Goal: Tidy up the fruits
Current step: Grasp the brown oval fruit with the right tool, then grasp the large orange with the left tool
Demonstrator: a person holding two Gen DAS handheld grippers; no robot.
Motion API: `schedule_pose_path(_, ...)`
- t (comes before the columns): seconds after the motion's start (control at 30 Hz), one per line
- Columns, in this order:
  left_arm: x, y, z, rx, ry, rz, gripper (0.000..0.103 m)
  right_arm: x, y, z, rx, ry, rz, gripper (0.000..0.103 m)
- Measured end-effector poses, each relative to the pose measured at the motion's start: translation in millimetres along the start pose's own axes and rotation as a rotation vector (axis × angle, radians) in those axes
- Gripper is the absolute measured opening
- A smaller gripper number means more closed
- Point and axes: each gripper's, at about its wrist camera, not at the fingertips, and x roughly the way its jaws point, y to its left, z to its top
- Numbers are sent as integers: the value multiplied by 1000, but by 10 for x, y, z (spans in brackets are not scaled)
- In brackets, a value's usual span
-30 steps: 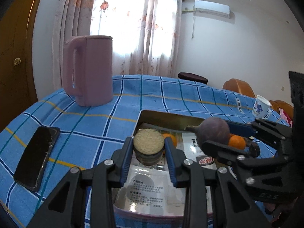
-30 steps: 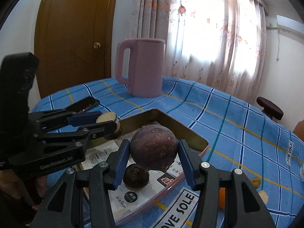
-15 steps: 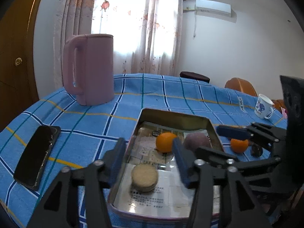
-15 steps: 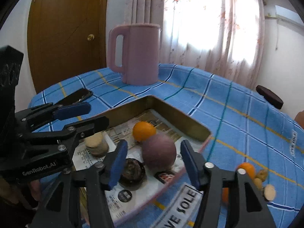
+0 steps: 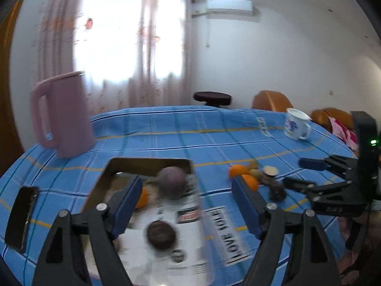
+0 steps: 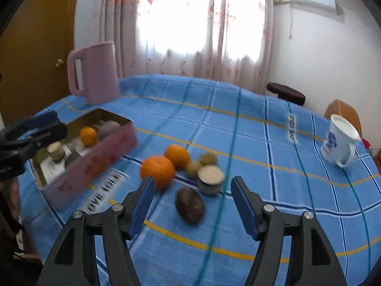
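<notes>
A metal tray (image 5: 104, 174) (image 6: 95, 164) holds a round purple fruit (image 5: 172, 178), a small orange (image 6: 88, 135), a dark fruit (image 5: 161, 234) and a cut pale fruit (image 6: 56, 151). My left gripper (image 5: 188, 205) is open and empty above the tray's near right side. My right gripper (image 6: 193, 205) is open and empty, just short of a loose pile on the cloth: two oranges (image 6: 157, 170) (image 6: 177, 155), a dark fruit (image 6: 190, 205), a cut pale fruit (image 6: 210, 178) and small greenish fruits (image 6: 193, 166).
A pink jug (image 5: 63, 114) (image 6: 95, 71) stands behind the tray. A black phone (image 5: 21, 217) lies left of the tray. A white and blue mug (image 6: 338, 140) (image 5: 296, 124) stands at the far right. Chairs (image 5: 271, 100) stand past the table's edge.
Both grippers opened and dropped their fruits, the cut pale one and the purple one, into the tray. Both then swung right; the right gripper now faces the loose pile.
</notes>
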Motion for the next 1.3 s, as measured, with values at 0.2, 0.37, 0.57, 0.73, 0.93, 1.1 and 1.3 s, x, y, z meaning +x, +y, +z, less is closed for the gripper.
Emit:
schedule_pose_path(0.2, 169, -299, 73, 42, 29, -33, 85, 185, -1, -29, 4, 69, 23, 67)
schedule_pose_path(0.37, 282, -453, 80, 71, 41, -41, 87, 362, -56, -52, 31, 131, 61, 67)
schedule_pose_path(0.57, 448, -367, 20, 58, 84, 5, 87, 396, -98, -104, 37, 167, 110, 37)
schedule_pose_path(0.73, 412, -424, 45, 60, 70, -8, 89, 303, -118, -94, 48, 124, 106, 27)
schedule_pose_path(0.93, 541, -662, 36, 122, 113, -52, 89, 136, -274, -101, 79, 48, 28, 27)
schedule_pose_path(1.1, 749, -776, 55, 154, 176, -72, 87, 46, -431, -116, 121, -2, 6, 27)
schedule_pose_path(1.3, 986, -865, 33, 146, 272, -105, 68, 5, -434, -107, 119, -26, 18, 27)
